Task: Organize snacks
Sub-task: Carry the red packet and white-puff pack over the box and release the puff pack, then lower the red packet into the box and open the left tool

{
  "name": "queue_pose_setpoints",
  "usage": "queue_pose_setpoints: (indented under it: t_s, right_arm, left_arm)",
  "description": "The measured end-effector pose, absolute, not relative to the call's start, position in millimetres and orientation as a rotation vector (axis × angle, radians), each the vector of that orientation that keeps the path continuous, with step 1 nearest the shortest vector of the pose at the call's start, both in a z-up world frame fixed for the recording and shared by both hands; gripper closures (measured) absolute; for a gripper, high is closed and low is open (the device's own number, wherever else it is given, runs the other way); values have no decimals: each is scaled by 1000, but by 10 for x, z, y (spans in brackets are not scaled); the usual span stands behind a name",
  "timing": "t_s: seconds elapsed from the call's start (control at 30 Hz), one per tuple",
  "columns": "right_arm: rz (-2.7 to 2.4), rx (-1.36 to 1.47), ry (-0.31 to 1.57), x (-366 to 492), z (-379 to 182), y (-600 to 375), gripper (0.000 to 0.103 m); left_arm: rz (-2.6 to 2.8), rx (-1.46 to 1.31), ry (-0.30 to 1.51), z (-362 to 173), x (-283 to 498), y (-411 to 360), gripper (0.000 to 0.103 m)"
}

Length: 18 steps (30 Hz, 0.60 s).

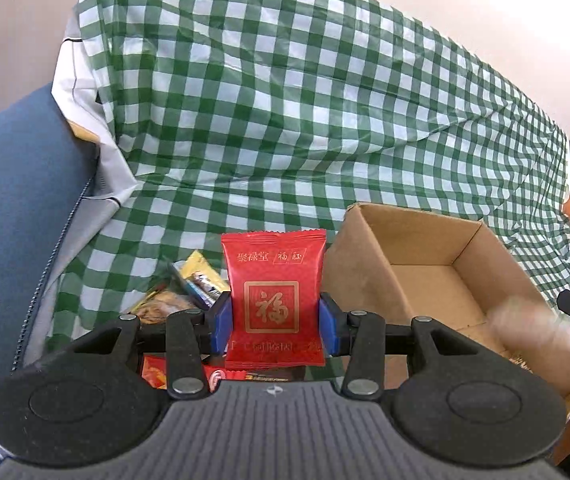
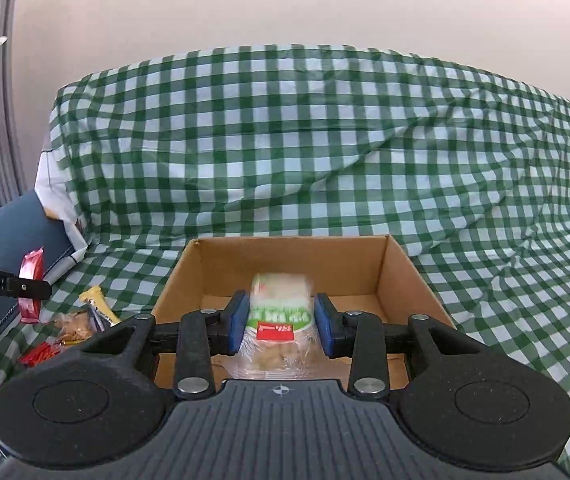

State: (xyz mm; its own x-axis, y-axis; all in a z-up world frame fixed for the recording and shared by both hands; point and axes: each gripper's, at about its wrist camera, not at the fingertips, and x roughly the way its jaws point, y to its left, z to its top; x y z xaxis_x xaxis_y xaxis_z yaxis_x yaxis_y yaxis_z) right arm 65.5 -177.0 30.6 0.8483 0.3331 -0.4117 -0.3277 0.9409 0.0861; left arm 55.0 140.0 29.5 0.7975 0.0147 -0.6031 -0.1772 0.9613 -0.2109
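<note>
Mid-sort: left tool (image 1: 273, 322) pinching red packet (image 1: 273, 280), right tool (image 2: 281, 326) pinching clear snack bag (image 2: 281, 320) over cardboard box (image 2: 399, 264). Next, probably: lower, release inside.

The left gripper (image 1: 273, 318) and the right gripper (image 2: 281, 322) each clamp a packet between blue pads.

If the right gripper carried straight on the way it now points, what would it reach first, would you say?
Most likely the far inner wall of the cardboard box. The right gripper, with a clear snack bag between its pads, points over the box's near edge into the open box; depth is hard to judge, so it might meet the floor first.
</note>
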Motion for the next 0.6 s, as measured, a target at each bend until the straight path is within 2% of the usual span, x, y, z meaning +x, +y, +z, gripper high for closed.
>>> queue_pose_setpoints:
  t_s: [0.07, 0.3, 0.33, 0.4, 0.43, 0.5, 0.53, 0.57, 0.6]
  right_arm:
    - [340, 19, 434, 697, 311, -1787, 93]
    - [285, 49, 472, 813, 290, -1879, 92]
    - [273, 59, 474, 815, 288, -1895, 90]
    - [251, 68, 483, 821, 276, -1924, 74]
    - [244, 70, 482, 821, 273, -1933, 62]
    - [226, 63, 467, 801, 281, -1953, 53]
    - [219, 61, 460, 792, 283, -1963, 49]
    - [213, 62, 456, 784, 287, -1977, 42]
    - [206, 65, 452, 781, 286, -1992, 39]
  left_arm:
    - [96, -260, 637, 293, 562, 1354, 54]
    - [-33, -293, 568, 339, 586, 1161, 54]
    - [-65, -290, 554, 354, 585, 1081, 54]
    - [-143, -277, 522, 380, 567, 887, 54]
    - [-178, -271, 509, 387, 552, 794, 54]
    - [-262, -266, 492, 391, 526, 598, 53]
    - [-303, -272, 493, 383, 518, 523, 49]
    - [-347, -279, 497, 369, 517, 457, 38]
    - [-385, -275, 495, 365, 508, 383, 34]
